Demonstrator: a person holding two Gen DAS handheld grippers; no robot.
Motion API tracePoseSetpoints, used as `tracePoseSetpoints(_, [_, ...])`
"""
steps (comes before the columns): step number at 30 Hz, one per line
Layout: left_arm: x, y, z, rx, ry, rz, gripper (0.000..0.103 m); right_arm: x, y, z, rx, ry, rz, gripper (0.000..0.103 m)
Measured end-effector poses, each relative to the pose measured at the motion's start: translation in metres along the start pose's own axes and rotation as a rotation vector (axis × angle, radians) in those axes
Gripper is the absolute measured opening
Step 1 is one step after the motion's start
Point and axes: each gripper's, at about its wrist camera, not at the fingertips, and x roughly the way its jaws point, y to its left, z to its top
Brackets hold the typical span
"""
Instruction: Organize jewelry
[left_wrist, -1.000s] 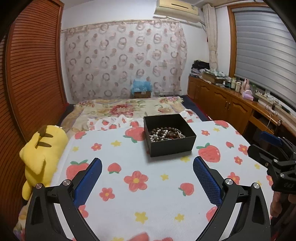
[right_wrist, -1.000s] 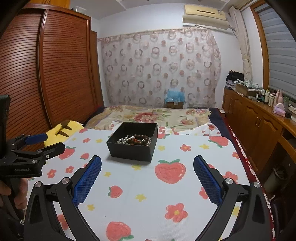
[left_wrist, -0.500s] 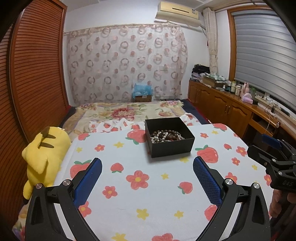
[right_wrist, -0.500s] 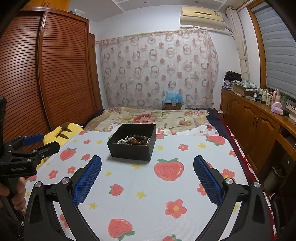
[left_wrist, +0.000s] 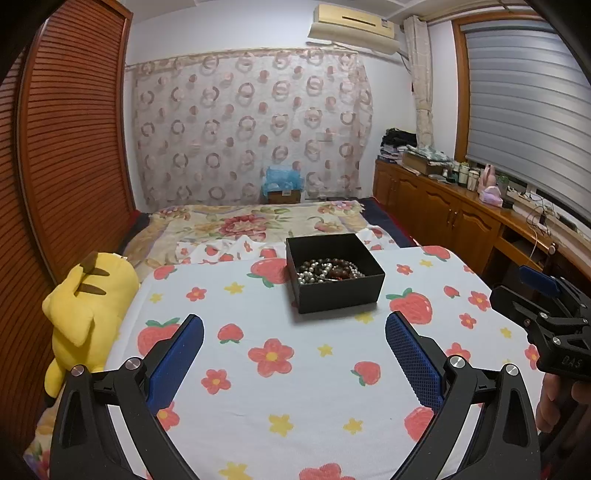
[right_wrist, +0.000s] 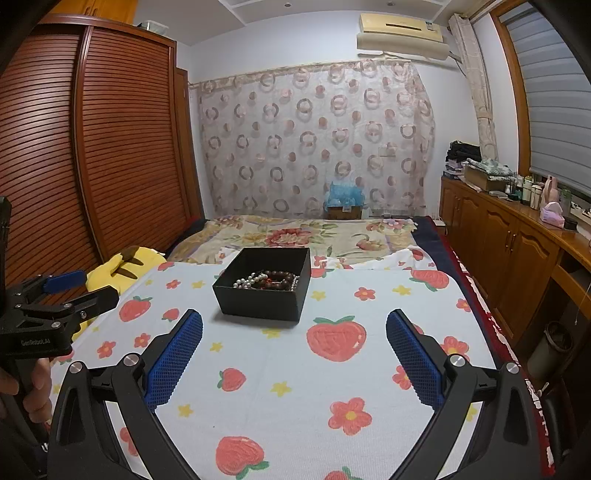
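Black card box (left_wrist: 334, 273) sits at my twelve o'clock on the strawberry cloth (left_wrist: 280, 373), tangled beads (left_wrist: 330, 270) inside. My left gripper (left_wrist: 294, 345) and right gripper (right_wrist: 294, 345) hover wide apart, empty, framing it for an approach.

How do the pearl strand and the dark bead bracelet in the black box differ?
The pearl strand is pale and glossy with small beads; the dark bead bracelet is brown with larger beads. The pearl strand lies nearer the left of the black box, the bracelet toward the middle and right. Both lie tangled together inside, untouched by either gripper.
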Motion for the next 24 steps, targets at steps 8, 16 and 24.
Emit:
tracePoseSetpoints(8, [-0.0006, -0.0008, -0.0002, 0.002, -0.001, 0.002, 0.095, 0.0001, -0.0008, 0.0004, 0.002, 0.001, 0.0, 0.1])
tracePoseSetpoints(16, [-0.0005, -0.0009, -0.0005, 0.001, -0.001, 0.001, 0.095, 0.0001, -0.0012, 0.0, 0.002, 0.002, 0.0, 0.1])
tracePoseSetpoints(24, [-0.0012, -0.0021, -0.0008, 0.003, -0.005, 0.004, 0.095, -0.0003, -0.0014, -0.0009, 0.003, 0.002, 0.0, 0.1])
